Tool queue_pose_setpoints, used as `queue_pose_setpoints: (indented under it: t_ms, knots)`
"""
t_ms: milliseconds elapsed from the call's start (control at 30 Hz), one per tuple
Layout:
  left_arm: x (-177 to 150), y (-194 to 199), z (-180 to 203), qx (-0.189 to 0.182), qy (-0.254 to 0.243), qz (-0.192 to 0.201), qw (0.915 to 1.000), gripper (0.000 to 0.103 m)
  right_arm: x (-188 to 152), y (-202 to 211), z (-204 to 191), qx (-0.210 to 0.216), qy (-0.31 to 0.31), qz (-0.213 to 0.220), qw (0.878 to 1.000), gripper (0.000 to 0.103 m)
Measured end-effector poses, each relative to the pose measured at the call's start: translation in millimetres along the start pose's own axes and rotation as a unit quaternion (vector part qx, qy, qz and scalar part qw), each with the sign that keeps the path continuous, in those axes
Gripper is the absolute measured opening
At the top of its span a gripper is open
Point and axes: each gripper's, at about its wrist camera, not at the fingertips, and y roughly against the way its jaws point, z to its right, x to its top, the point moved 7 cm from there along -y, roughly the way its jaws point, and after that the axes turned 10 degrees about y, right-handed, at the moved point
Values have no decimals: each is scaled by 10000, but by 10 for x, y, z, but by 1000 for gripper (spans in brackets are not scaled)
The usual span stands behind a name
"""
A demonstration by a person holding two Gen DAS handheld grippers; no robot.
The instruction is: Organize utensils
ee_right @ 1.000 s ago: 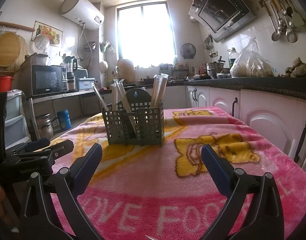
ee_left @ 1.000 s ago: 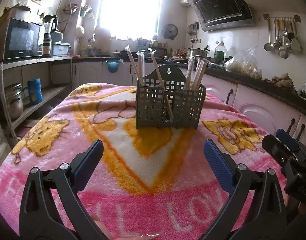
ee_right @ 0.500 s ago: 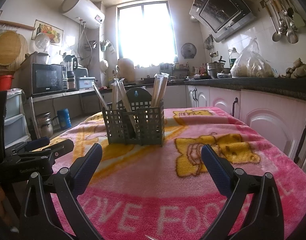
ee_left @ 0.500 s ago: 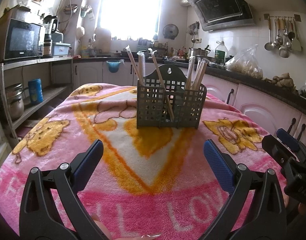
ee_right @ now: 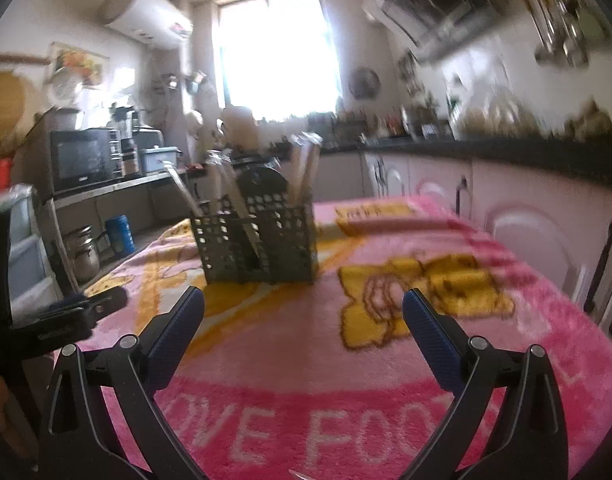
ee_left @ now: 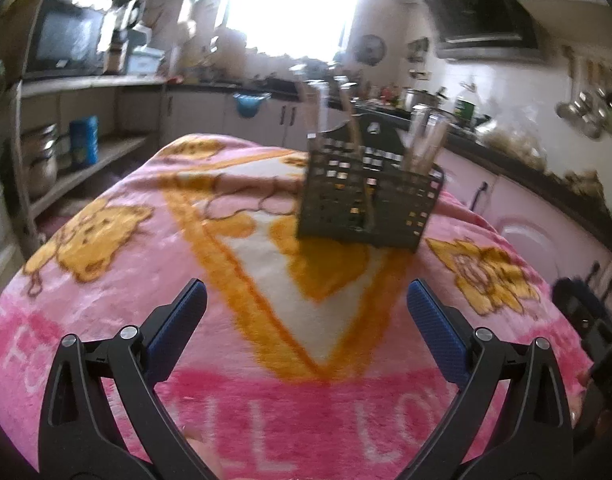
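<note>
Caddy: dark mesh utensil caddy [ee_left: 369, 200] stands upright on the pink-blanketed table [ee_left: 146, 288], at 12 o'clock from both grippers, well apart.
Contents: pale sticks, likely chopsticks [ee_right: 302, 168], upright in compartments; blur prevents a count.
Left gripper [ee_left: 306, 312]: jaws wide apart, empty, held low and level, aimed at the caddy.
Right gripper [ee_right: 304, 312]: likewise spread wide, empty, aimed at the caddy.
Rationale: both poised for an approach.

The pink blanket [ee_right: 290, 352] carries the only readable lettering, large pale capitals along its near edge: "OVE FOO" in the right wrist view, and in the left wrist view, blurred, "LL LO" [ee_left: 313, 436] at the near edge with "FO" at the near left.
</note>
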Motion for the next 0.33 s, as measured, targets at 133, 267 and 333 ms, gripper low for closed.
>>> queue_pose_setpoints:
  t_ms: [133,267,333]
  knots:
    - [257,-243,-406,628,199,-327,9973,92,0,-214,502,-486,-304,-778,9953,97]
    - [608,-568,-979,1302,294,-736,9883,92,-217,-609,1309,-1321,-412,-2071,9685,97]
    - [698,-780,-1196,1393,379,-1080,9836,92,-323,-767,1677,-1620,-506,-2460,9543,97]
